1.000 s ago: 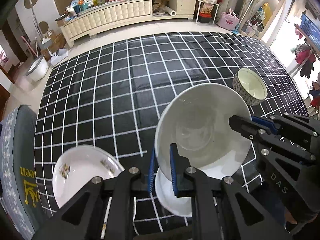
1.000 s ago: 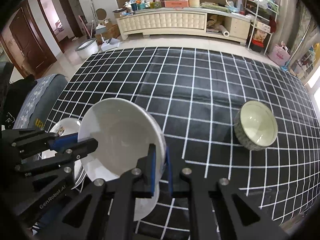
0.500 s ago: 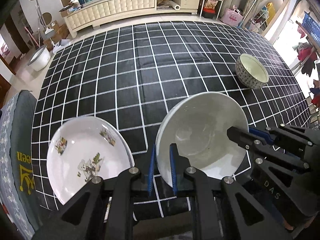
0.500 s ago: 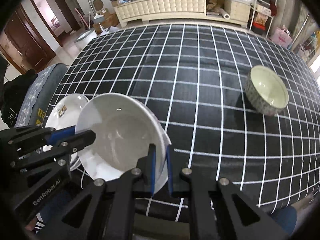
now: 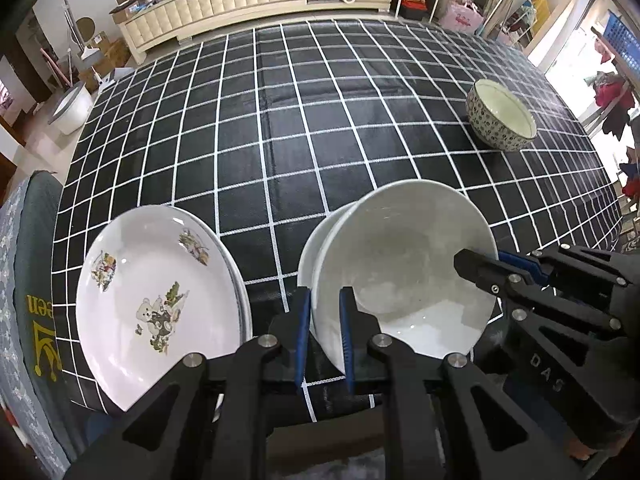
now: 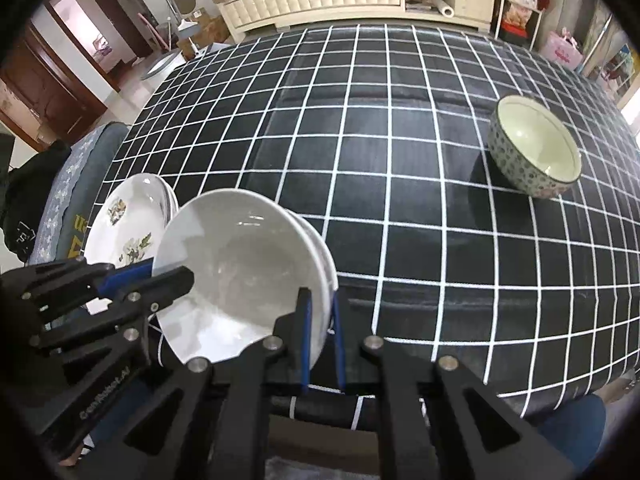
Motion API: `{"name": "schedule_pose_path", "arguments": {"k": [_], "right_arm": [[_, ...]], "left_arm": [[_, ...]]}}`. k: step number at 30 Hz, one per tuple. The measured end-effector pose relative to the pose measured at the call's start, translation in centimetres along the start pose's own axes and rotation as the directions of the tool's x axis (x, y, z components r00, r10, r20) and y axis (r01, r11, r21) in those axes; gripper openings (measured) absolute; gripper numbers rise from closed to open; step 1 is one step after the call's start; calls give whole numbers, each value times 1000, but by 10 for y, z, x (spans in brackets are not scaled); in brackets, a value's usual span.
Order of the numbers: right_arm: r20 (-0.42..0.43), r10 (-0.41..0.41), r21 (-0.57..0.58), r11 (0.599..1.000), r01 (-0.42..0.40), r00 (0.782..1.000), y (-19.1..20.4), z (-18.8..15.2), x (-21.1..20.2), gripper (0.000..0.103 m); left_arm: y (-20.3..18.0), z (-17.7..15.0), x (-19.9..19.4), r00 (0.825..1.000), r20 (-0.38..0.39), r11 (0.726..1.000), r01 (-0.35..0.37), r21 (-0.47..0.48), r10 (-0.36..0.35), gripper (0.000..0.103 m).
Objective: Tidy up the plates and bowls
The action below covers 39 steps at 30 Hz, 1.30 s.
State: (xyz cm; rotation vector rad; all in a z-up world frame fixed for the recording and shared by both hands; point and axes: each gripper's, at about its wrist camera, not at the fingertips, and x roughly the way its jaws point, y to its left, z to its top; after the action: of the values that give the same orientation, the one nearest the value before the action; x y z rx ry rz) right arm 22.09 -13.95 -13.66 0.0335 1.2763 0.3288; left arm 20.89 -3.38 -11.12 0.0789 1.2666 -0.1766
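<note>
Both grippers, left gripper (image 5: 324,336) & right gripper (image 6: 320,336), clamp opposite rims of white bowl (image 5: 404,276), steadying it w/ another bowl just beneath.

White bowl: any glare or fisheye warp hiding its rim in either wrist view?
Left wrist: white bowl sharp, rim clear, only faint sheen low inside; grid cloth bows outward. Right wrist: small glint near the bowl's upper rim, nothing hidden; dark vignette in the corners.
</note>
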Motion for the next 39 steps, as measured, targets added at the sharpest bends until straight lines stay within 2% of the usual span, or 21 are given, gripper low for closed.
{"name": "schedule_pose_path", "arguments": {"k": [4, 7, 8, 17, 23, 30, 36, 39], "right_arm": [[-18, -18, -27, 999, 18, 1000, 2, -2, 4, 14], [28, -99, -104, 989, 101, 995, 13, -1, -4, 14], [38, -100, -111, 988, 103, 994, 14, 1, -7, 14], [37, -19, -43, 999, 20, 999, -4, 15, -10, 14], [70, -4, -21, 1000, 6, 998, -8, 15, -25, 14], [125, -6, -3, 1000, 7, 992, -19, 17, -53, 14], [184, -20, 11, 1000, 18, 983, -30, 20, -78, 14], [214, -38, 17, 999, 35, 976, -38, 22, -90, 15]], "left_arm": [[3, 0, 5, 1000, -8, 1000, 8, -10, -8, 12], [4, 0, 5, 999, -3, 999, 35, -14, -35, 13], [5, 0, 4, 1000, -1, 999, 31, -10, -31, 14], [5, 9, -12, 998, 64, 1000, 4, 27, -6, 14], [9, 15, -21, 996, 91, 1000, 8, 9, -9, 14], [-1, 20, -36, 992, 126, 999, 29, 13, -30, 16], [-21, 27, -52, 985, 165, 998, 45, 38, -51, 17], [-35, 30, -61, 980, 189, 997, 53, 55, -62, 21]]}}
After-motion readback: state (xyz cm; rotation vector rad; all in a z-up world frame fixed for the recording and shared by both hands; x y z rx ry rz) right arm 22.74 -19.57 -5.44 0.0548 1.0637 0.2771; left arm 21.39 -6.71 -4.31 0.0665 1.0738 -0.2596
